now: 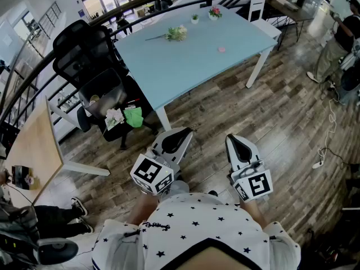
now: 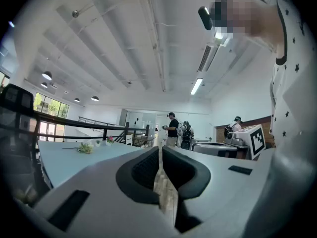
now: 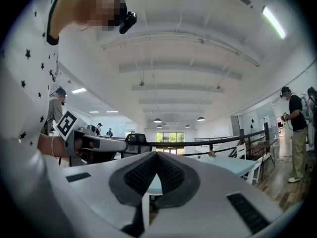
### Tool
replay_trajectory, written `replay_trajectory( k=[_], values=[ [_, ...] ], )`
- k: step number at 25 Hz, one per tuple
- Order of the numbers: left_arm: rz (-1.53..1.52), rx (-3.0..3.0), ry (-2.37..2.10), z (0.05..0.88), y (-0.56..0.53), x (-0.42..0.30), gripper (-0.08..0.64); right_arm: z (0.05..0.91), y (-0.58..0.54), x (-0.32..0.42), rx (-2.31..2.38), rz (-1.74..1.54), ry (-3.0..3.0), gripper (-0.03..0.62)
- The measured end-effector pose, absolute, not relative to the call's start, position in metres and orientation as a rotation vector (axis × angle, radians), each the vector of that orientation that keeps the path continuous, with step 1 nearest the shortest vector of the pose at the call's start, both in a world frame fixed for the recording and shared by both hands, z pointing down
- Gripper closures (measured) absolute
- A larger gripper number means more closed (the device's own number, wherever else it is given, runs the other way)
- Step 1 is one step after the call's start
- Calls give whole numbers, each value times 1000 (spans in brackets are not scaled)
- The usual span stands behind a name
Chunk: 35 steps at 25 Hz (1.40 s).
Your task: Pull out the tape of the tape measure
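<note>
Tape measure: not identifiable; possibly the small pink item (image 1: 221,49) on the pale-blue rectangular table (image 1: 185,66). Your white left gripper (image 1: 179,135) and right gripper (image 1: 239,142), short of that table: fingers pressed together, empty. Risk: reaching in shut nudges it away.

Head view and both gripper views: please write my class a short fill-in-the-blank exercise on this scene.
1. The left gripper and the right gripper hold nothing, and the jaws of both are ___.
2. The top of the table is light ___ in colour.
3. The office chair beside the table is ___ in colour.

Missing words: shut; blue; black.
</note>
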<state>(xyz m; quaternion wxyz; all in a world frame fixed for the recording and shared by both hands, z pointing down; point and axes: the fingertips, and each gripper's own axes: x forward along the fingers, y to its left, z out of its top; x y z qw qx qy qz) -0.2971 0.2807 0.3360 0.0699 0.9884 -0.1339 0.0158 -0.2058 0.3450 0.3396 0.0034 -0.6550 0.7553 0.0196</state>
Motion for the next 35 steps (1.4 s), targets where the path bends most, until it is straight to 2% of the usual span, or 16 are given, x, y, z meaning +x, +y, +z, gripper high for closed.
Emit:
replay_trajectory(
  k=[15, 35],
  values=[
    [69, 2964, -397, 347, 239, -315, 514, 349, 311, -215, -2106, 6, 2323, 594],
    [52, 2938, -466, 363, 149, -389, 514, 355, 224, -264, -2186, 29, 2331, 583]
  ],
)
